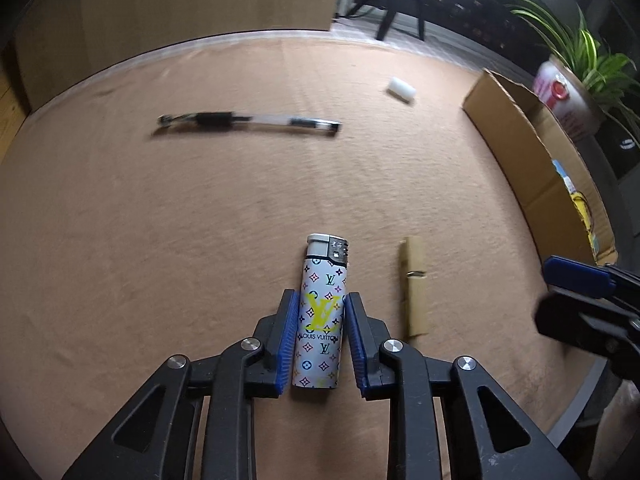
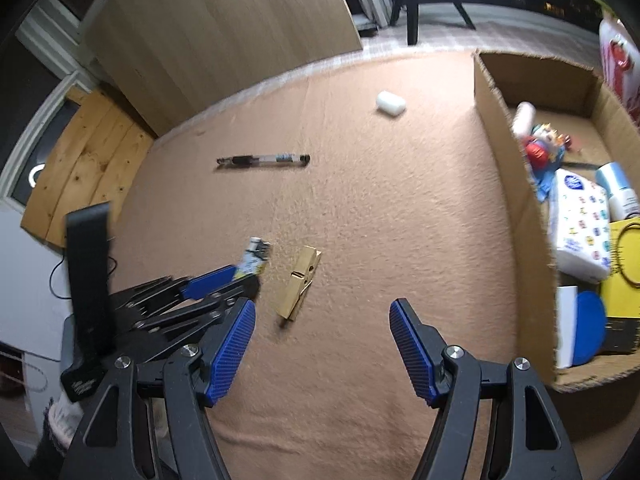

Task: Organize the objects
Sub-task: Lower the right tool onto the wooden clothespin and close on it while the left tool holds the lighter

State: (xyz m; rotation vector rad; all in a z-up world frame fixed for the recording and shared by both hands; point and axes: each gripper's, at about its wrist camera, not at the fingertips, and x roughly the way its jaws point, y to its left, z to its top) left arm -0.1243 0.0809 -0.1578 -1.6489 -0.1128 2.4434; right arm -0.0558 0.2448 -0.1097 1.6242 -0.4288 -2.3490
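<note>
A white lighter [image 1: 320,272] with a coloured monogram print lies on the tan cloth, pointing away from me. My left gripper [image 1: 320,300] is shut on it, one blue pad against each long side. In the right wrist view the lighter [image 2: 255,258] sticks out of the left gripper [image 2: 244,276]. A wooden clothespin [image 1: 414,288] lies just right of the lighter. My right gripper [image 2: 322,308] stands open and holds nothing, with the clothespin [image 2: 300,282] just ahead and left of its middle. It shows at the right edge of the left wrist view [image 1: 560,292].
A clear pen [image 2: 264,159] lies crosswise further back and a small white case [image 2: 390,103] beyond it. An open cardboard box [image 2: 504,152] on the right holds a tissue pack, a toy, a blue lid and several other items. A plant [image 1: 588,52] stands behind it.
</note>
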